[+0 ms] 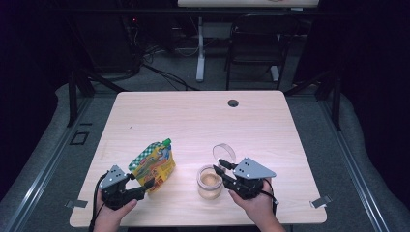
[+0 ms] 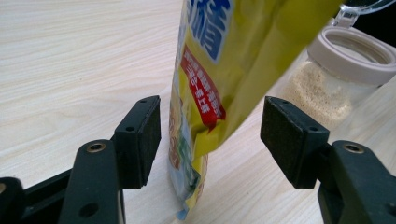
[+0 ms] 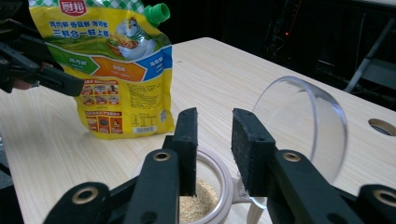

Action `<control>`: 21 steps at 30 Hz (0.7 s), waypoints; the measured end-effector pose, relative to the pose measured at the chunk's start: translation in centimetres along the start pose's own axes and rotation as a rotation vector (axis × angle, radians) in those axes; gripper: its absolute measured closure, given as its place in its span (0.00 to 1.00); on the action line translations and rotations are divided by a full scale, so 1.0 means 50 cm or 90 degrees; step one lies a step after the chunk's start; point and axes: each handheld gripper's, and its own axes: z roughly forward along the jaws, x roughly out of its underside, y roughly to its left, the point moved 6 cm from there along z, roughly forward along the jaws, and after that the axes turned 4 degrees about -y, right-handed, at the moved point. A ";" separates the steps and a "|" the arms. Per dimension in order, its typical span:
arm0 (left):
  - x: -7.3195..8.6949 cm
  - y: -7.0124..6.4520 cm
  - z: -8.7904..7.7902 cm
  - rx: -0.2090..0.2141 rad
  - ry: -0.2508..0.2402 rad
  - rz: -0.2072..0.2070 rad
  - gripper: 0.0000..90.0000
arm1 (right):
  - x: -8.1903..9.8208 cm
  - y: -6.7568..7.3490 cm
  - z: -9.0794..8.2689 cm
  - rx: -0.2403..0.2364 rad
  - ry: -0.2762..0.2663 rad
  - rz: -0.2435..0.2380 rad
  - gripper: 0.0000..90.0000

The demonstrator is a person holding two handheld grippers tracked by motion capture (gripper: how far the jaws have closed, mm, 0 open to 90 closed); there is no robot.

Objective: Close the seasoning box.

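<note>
1. The left gripper (image 1: pixel 140 184) sits at the near left of the worktop (image 1: pixel 193 116). Its jaws stand wide apart, one on each side of the pouch's lower edge, and neither pad presses on it.
2. The yellow pouch (image 1: pixel 153 164) with a green spout stands between those jaws, leaning a little, its bottom corner on the wood.
3. To its right, near but apart, stands the small clear jar (image 1: pixel 210 182) holding pale granules, its mouth uncovered.
4. The jar's clear round lid (image 1: pixel 224 153) is hinged up behind the rim.
5. The right gripper (image 1: pixel 220 166) hovers just above the jar's rim by the hinge. Its jaws are narrowed to a small gap, with nothing clamped between them.
</note>
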 end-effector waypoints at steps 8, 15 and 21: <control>0.004 -0.001 0.005 0.002 0.007 0.007 0.43 | -0.003 -0.012 -0.008 0.002 -0.005 0.012 0.85; 0.004 0.001 0.000 0.000 -0.002 0.000 0.43 | -0.005 -0.025 -0.016 0.011 -0.009 0.027 0.92; 0.007 0.004 -0.002 -0.003 0.005 0.001 0.43 | -0.009 -0.039 -0.025 0.033 -0.022 0.036 1.00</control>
